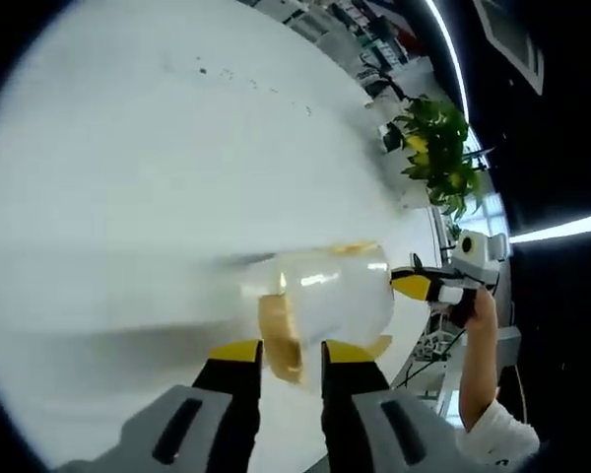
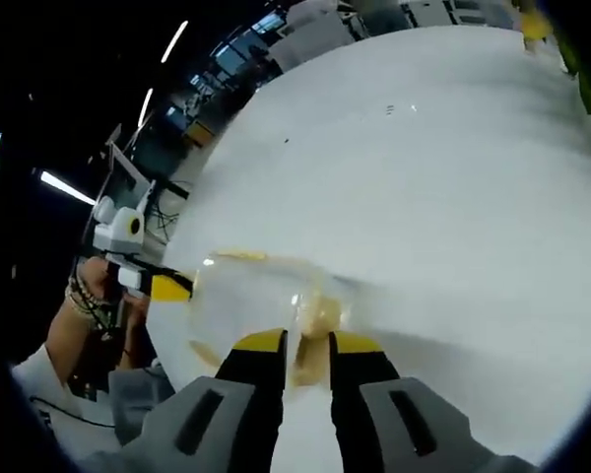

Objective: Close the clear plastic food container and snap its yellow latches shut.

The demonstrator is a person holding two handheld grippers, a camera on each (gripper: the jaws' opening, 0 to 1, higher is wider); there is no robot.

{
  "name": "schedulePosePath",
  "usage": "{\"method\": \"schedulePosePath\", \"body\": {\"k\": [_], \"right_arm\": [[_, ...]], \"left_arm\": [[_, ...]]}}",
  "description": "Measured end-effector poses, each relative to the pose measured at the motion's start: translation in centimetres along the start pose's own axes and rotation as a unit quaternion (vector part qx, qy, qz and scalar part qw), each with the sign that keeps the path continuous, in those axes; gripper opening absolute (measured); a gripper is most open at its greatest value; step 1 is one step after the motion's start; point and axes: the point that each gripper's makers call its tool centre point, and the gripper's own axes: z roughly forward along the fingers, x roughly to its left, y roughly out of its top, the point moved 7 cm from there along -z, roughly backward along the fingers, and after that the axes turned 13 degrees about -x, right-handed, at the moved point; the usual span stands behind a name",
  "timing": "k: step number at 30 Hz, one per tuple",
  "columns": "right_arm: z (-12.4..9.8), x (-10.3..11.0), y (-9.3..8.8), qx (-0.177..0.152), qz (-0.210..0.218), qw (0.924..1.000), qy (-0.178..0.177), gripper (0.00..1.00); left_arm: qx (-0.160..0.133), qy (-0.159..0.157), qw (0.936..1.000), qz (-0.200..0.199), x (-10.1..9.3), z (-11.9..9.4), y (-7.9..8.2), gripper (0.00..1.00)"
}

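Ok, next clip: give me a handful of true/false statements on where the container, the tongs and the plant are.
1. The clear container sits on a white table. True.
2. The left tongs are at a yellow latch. True.
3. The right tongs hang high over the table, away from the container. False: they are at its near edge.
4. A red bowl stands beside the container. False: a green plant stands farther off.

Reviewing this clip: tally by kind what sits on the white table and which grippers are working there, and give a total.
Clear plastic food container with yellow latches: 1
Potted green plant with yellow leaves: 1
Yellow-tipped two-jaw grippers: 2, left gripper and right gripper
Total: 4, all at the round white table.
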Motion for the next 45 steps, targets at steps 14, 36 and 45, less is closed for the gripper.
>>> {"method": "schedulePosePath", "body": {"k": [14, 36, 45], "right_arm": [[0.4, -1.3, 0.5, -0.008, 0.041, 0.9990, 0.017, 0.15], [1.7, 0.5, 0.1, 0.020, 0.030, 0.9993, 0.000, 0.18], [0.1, 0.9, 2.0, -0.017, -0.080, 0.9966, 0.004, 0.03]], "left_arm": [[0.024, 0.023, 0.9990, 0.028, -0.3, 0.7, 0.4, 0.15], [0.038, 0.018, 0.9952, 0.088, -1.2, 1.7, 0.4, 0.18], [-0.054, 0.010, 0.9906, 0.125, -0.4, 0.3, 0.1, 0.20]]}}
